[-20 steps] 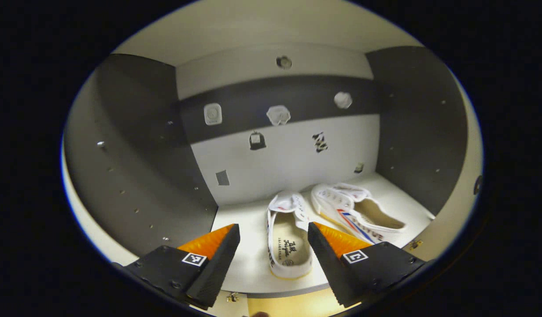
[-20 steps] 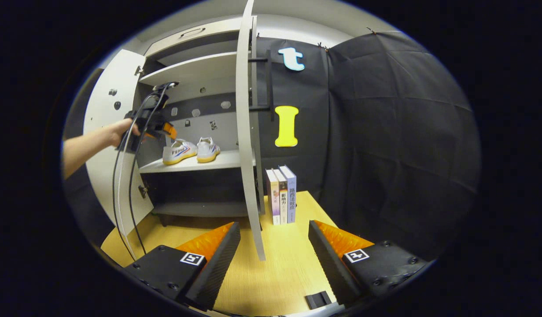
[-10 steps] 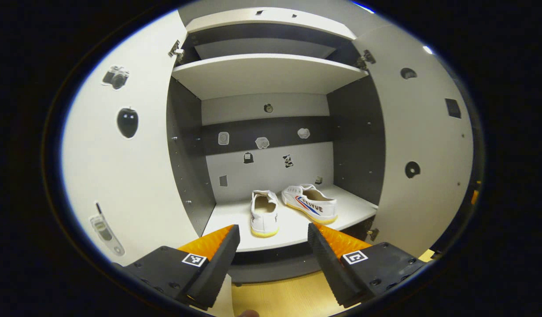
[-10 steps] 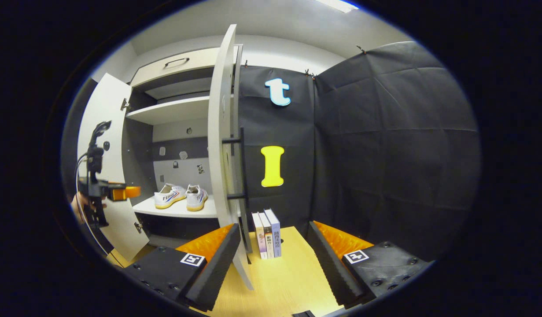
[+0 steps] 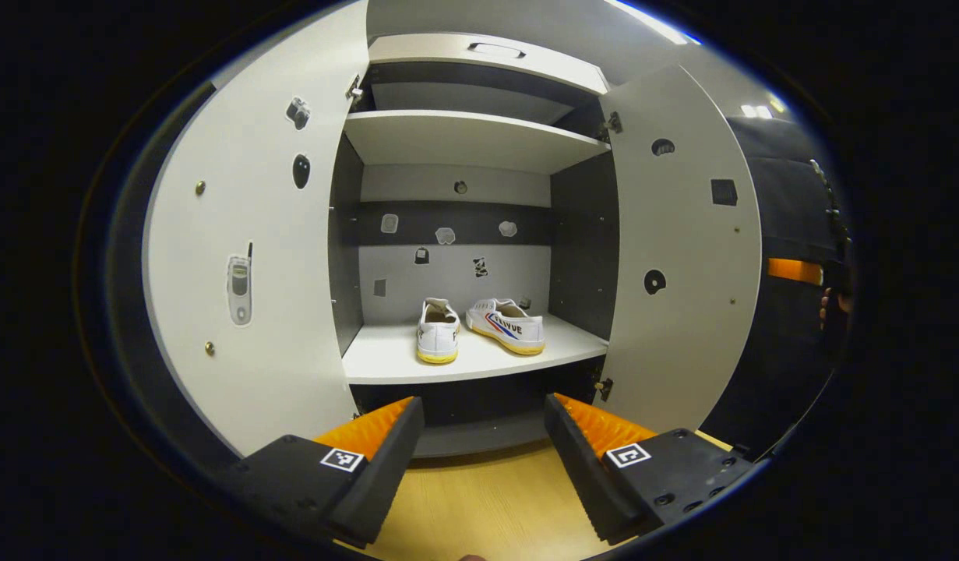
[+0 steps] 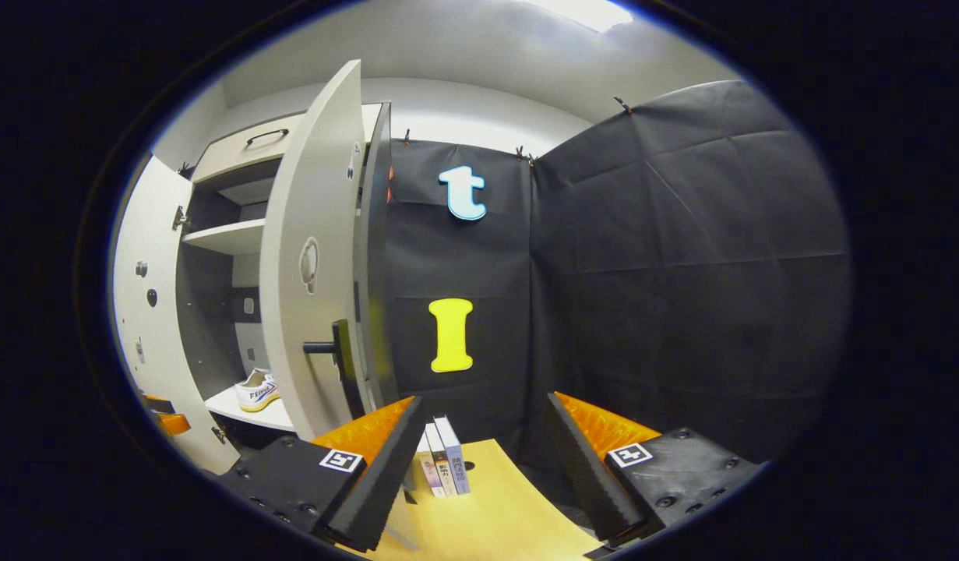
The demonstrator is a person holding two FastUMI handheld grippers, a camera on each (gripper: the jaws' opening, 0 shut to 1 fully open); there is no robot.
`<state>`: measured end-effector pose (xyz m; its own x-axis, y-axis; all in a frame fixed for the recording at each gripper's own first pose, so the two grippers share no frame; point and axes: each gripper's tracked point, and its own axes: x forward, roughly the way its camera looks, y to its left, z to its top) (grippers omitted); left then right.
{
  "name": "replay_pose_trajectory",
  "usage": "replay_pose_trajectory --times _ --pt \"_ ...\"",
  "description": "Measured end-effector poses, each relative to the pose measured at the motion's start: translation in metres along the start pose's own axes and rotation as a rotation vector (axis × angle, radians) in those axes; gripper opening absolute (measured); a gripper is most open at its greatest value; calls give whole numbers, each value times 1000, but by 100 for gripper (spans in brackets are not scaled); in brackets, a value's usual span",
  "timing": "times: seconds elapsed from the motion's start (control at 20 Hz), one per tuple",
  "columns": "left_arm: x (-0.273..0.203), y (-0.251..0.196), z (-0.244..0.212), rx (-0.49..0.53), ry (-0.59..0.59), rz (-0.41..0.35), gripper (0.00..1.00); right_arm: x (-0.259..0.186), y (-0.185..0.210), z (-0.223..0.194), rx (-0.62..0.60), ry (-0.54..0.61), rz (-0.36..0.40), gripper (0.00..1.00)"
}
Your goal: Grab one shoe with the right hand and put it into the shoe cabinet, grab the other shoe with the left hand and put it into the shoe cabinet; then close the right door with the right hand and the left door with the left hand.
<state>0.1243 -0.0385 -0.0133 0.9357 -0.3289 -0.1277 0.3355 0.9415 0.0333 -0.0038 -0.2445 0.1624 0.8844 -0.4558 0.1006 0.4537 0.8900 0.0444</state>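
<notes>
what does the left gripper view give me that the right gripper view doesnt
Left gripper view: both shoes, the left shoe and the right shoe, side by side on the cabinet shelf, plus the inner faces of both open doors.

Right gripper view: the right door's outer face with its dark handle, and books standing on the wooden table.

Shared: the open shoe cabinet, and each view's own gripper, left gripper and right gripper, open and empty.

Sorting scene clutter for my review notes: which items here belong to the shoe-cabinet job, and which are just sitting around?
Belongs to the job:
- two shoes on the cabinet shelf
- left door, open
- right door, open
- left gripper and right gripper, both open and holding nothing

Just lying about:
- books standing on the wooden table
- stickers on the cabinet's back wall
</notes>
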Motion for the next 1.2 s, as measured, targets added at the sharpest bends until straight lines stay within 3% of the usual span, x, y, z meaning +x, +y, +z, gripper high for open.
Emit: replay_pose_trajectory --times 0.6,0.75,0.95,1.2 --pt "-47 46 -37 -148 63 153 95 65 47 -13 -39 64 236 98" --pt "-50 44 -41 -121 72 157 96 70 49 -16 -17 98 261 92" --pt "-46 33 -35 -81 61 132 96 66 53 -14 -31 105 254 96" --pt "-42 18 -36 -116 53 108 95 52 75 -12 -71 87 264 96"
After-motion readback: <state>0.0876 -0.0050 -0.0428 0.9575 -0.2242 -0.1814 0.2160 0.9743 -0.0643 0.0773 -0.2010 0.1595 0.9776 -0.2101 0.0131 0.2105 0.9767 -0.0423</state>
